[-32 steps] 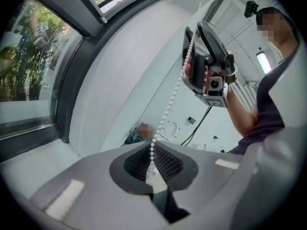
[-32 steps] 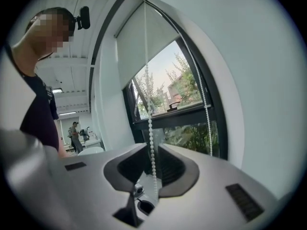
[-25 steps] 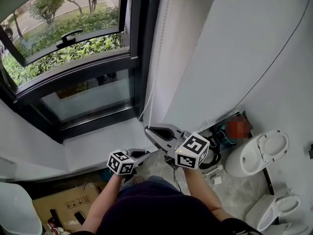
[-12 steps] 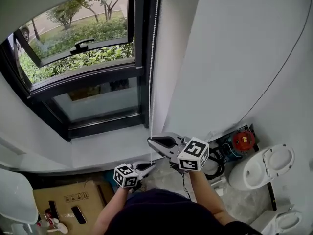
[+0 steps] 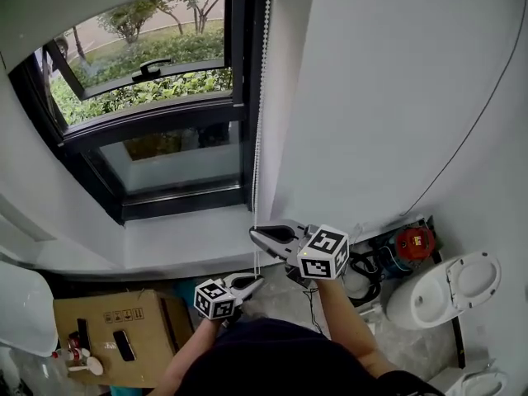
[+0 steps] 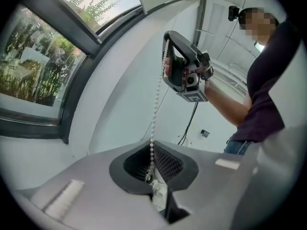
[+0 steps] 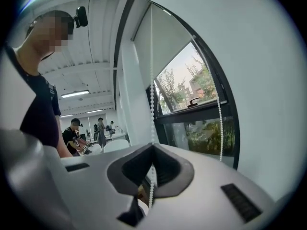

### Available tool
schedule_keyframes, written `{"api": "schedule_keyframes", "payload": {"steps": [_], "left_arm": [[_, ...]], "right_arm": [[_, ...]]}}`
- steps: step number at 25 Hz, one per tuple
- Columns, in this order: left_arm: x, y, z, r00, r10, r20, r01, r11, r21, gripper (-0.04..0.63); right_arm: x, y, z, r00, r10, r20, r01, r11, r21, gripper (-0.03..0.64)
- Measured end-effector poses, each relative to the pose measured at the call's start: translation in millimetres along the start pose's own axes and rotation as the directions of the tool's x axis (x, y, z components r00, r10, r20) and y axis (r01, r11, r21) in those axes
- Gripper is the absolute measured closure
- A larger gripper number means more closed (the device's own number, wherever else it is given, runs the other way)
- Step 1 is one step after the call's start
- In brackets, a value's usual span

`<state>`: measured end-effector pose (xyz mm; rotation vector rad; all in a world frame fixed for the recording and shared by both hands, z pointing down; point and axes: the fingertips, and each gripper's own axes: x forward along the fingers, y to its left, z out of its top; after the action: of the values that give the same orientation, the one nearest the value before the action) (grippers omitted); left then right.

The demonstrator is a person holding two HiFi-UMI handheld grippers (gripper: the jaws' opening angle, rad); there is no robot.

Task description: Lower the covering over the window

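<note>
Blind (image 7: 165, 51) sits high; we've got left gripper (image 5: 256, 280) and right gripper (image 5: 254, 236) both pinched on its bead chain (image 5: 259, 139), and a skewed yank could slip the beads.

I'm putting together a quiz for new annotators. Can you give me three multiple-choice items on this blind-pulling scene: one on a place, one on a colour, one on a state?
1. Which gripper holds the bead chain higher up?
A) left
B) right
C) both level

2. What colour is the bead chain?
A) black
B) red
C) white

3. How do the jaws of the left gripper stand?
A) closed on the chain
B) wide open, empty
C) wide open around the chain

Answers:
1 B: the right gripper sits above the left gripper on the chain.
2 C: its beads show white in both gripper views.
3 A: the left gripper view shows the chain pinched between closed jaws.
</note>
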<state>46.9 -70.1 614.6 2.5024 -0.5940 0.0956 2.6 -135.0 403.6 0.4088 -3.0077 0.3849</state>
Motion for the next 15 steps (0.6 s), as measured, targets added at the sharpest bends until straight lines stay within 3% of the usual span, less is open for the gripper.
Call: {"api": "schedule_keyframes", "payload": {"steps": [3,7,10,15], "left_arm": [[-2,-6,0,1.0,0.016,0.005,-0.016,1.0,-0.006,0.575],[-4,-9,-7,1.0,0.023,0.002,-0.023,1.0,-0.005,0.575],[-9,-10,-10,0.999,0.039,0.003,-0.039,0.999,-0.015,0.575],[-15,-11,-10,0.999,0.054,0.008,-0.054,0.999,-0.009,0.575]], "right_arm": [[0,2,-9,0.999,0.008,-0.043,-0.008,1.0,-0.005,0.604],[9,3,-61,0.966,-0.02,-0.259,-0.005,0.995,-0.097,0.604],[12,10,-72,0.982,0.028,-0.184,-0.023,0.999,0.025,0.604],[14,7,-71,0.972,0.003,-0.234,-0.011,0.999,-0.033,0.604]]}}
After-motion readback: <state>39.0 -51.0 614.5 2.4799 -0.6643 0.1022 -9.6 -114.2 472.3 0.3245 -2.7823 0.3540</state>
